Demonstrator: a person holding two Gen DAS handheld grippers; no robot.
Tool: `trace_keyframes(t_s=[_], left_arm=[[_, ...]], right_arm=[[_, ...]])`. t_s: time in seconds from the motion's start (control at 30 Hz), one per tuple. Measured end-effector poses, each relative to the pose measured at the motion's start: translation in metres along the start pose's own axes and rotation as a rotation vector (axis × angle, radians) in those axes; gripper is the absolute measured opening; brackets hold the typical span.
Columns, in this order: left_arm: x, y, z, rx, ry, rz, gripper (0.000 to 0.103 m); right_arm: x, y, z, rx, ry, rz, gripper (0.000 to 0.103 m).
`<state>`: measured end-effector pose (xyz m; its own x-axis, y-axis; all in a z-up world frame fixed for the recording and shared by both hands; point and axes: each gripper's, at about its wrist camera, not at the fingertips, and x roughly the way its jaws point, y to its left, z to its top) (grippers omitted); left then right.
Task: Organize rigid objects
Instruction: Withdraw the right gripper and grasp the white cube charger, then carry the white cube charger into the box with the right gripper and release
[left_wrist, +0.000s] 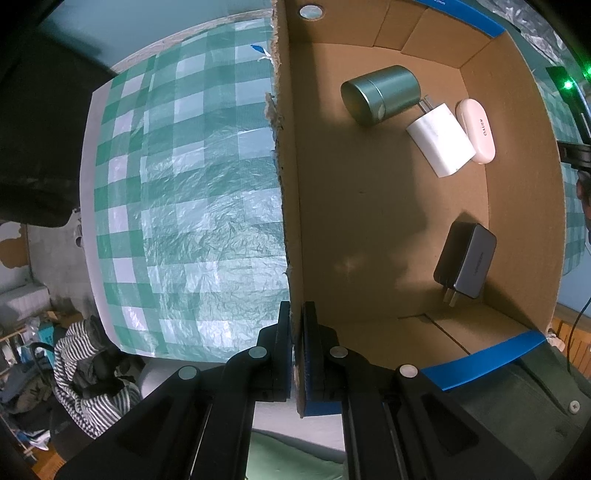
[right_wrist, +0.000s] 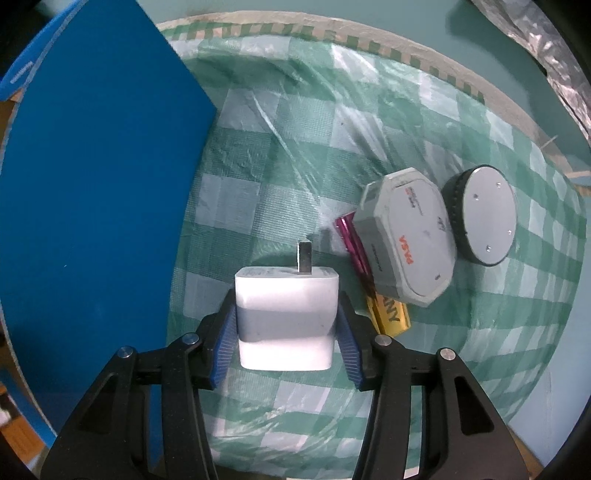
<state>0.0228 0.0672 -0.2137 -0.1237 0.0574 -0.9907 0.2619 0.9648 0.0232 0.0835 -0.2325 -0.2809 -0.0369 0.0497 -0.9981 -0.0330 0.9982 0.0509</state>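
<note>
My left gripper (left_wrist: 297, 325) is shut on the near wall of the open cardboard box (left_wrist: 291, 206). Inside the box lie a green tin can (left_wrist: 382, 94), a white charger (left_wrist: 441, 144), a white oval case (left_wrist: 476, 129) and a grey-black charger (left_wrist: 467, 260). My right gripper (right_wrist: 288, 317) is shut on a white plug charger (right_wrist: 286, 314), prongs pointing away, above the checked cloth. The box's blue outer wall (right_wrist: 92, 206) stands to its left.
On the green checked tablecloth (right_wrist: 295, 155) lie a grey octagonal tape measure (right_wrist: 410, 236), a round black-and-grey disc (right_wrist: 484, 214), and a pink and gold flat pack (right_wrist: 373, 284) partly under the tape measure. Striped clothing (left_wrist: 85, 376) lies beyond the table edge.
</note>
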Motion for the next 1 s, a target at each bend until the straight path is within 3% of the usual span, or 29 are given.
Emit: trace_keyframes(t_s=[0.7, 1.0], left_arm=[[0.000, -0.001, 0.002, 0.006, 0.000, 0.003, 0.005], [0.001, -0.003, 0.002, 0.010, -0.001, 0.006, 0.005]], right_arm=[[-0.068, -0.011, -0.017, 0.017, -0.093, 0.059, 0.049], [-0.114, 0.011, -0.022, -0.037, -0.168, 0.078, 0.049]])
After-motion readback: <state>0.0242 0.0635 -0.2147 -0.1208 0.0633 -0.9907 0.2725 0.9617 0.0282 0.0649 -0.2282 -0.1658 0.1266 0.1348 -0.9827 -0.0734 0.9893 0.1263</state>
